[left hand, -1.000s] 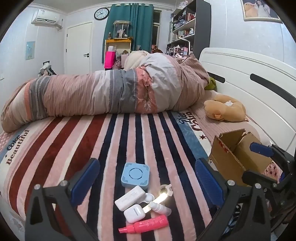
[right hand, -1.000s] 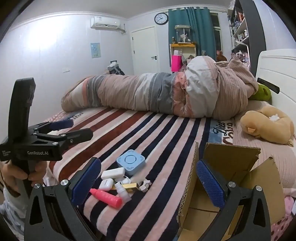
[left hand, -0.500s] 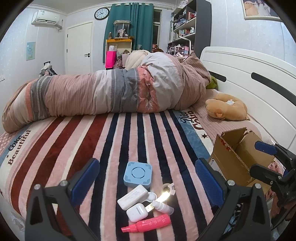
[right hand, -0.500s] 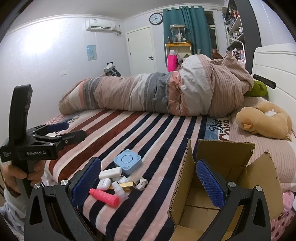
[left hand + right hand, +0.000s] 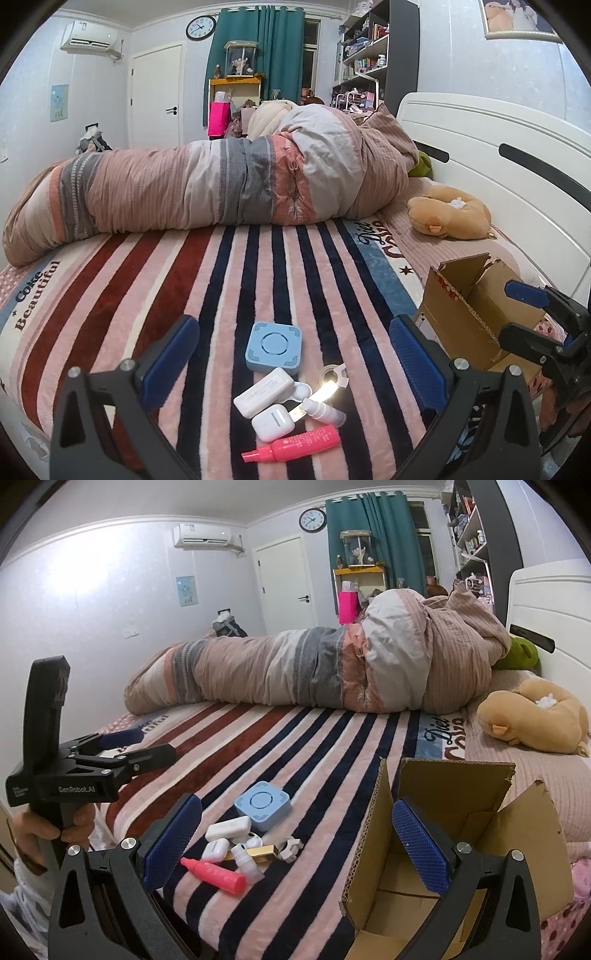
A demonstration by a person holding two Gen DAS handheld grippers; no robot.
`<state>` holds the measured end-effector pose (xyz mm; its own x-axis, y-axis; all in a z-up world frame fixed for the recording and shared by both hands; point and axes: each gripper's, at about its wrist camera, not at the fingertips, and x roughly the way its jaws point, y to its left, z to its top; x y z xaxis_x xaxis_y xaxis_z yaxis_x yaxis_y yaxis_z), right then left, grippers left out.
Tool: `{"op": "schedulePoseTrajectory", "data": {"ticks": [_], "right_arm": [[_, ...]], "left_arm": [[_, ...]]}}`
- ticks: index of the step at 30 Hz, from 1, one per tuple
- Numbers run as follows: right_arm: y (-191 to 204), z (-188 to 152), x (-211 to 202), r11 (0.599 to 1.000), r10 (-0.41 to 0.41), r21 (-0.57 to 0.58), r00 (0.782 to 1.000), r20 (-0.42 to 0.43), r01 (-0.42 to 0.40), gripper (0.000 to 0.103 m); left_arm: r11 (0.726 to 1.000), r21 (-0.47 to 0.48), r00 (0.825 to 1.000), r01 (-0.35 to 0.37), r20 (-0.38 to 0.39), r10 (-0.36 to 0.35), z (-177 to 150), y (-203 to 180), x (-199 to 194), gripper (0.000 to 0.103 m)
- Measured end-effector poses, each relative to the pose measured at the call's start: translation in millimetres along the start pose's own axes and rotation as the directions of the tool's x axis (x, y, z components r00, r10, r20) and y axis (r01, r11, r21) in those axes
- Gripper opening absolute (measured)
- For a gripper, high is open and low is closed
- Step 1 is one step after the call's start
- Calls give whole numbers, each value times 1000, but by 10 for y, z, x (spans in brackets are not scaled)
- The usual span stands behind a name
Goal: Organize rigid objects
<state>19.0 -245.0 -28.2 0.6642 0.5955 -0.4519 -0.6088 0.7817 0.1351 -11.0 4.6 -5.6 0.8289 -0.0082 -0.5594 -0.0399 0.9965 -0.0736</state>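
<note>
Left tool lines up on the pile, box waits off to the right

The left tool (image 5: pixel 291 354) hangs wide apart and empty, and the cluster of small things sits dead ahead between its fingers on the striped bed (image 5: pixel 221 280): blue square case (image 5: pixel 273 346) farthest out, white oblong case (image 5: pixel 263 392) and earbud case (image 5: pixel 273 422) nearer, pink tube (image 5: pixel 295 443) closest, its long axis running crosswise to the fingers. The right tool (image 5: pixel 295 843) is also spread wide with nothing in it, and it straddles the near wall of the open cardboard box (image 5: pixel 458 782), with the pile down to its left. My read: the left one is better placed for the first pick, and the box lies to its right.
</note>
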Motion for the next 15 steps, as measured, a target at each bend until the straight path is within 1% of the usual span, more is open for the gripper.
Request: {"op": "schedulePoseTrajectory", "data": {"ticks": [15], "right_arm": [[-15, 9, -45, 1000, -9, 5, 1000, 7, 9, 103]], "left_arm": [[1000, 0, 1000, 0, 1, 0, 10, -3, -19, 103]]}}
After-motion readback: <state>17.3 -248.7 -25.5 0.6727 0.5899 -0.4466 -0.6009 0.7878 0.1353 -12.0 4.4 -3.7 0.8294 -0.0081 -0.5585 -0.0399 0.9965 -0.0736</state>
